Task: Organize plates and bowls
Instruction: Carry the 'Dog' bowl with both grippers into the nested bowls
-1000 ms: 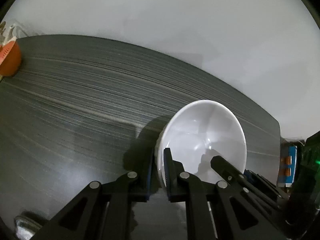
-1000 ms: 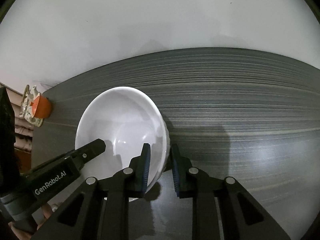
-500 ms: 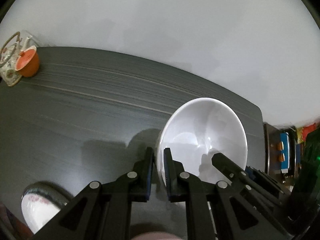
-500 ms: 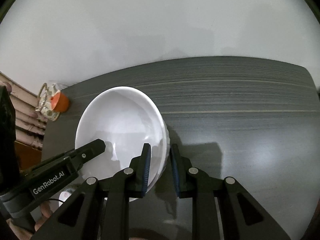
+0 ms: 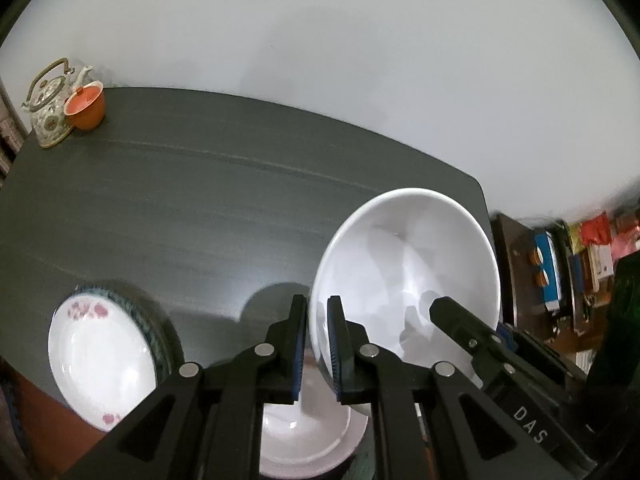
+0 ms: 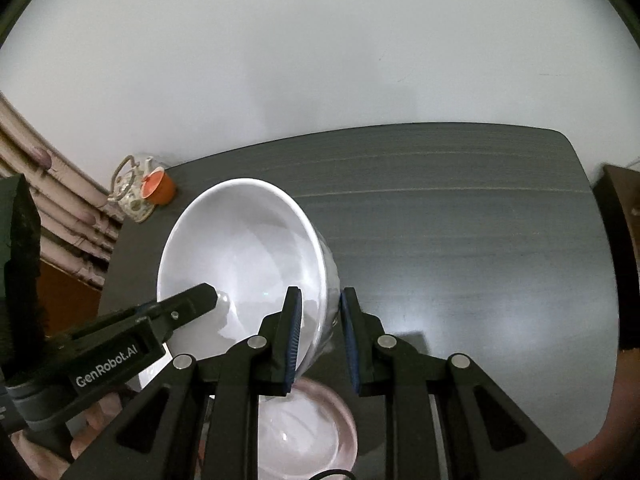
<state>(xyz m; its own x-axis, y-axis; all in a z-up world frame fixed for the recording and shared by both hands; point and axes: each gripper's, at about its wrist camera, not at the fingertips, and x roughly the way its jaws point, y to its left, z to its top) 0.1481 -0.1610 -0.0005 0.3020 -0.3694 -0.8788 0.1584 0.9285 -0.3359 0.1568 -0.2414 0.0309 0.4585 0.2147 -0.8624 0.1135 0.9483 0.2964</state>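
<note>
Since a second ago I've been lifting the white bowl [image 5: 404, 276] up and pulling it back toward me, so way more of the dark surface [image 5: 224, 208] is showing now, and a couple of dishes that weren't in view at first are popping up at the near edge.

Right now I'm holding the bowl up in the air with both claws. My left claw [image 5: 317, 344] is clamped on the bowl's left rim, one finger inside, one outside. My right claw [image 6: 320, 338] is pinching the opposite rim the same way, its blue pads [image 6: 293, 336] sitting tight against the wall. The bowl is tilting, with its opening facing away from me.

Directly underneath, at the near edge of the surface, a second white bowl [image 5: 312, 436] is sitting; from the right wrist view it's looking a bit pinkish and blurry [image 6: 308, 436]. Off to the near left, a floral plate [image 5: 100, 360] with pink flowers is resting on top of a dish with a dark green patterned rim.

Way over in the far left corner, a patterned teapot [image 5: 50, 108] is standing right next to an orange cup [image 5: 86, 106], touching or nearly so; I can't tell which.
</note>
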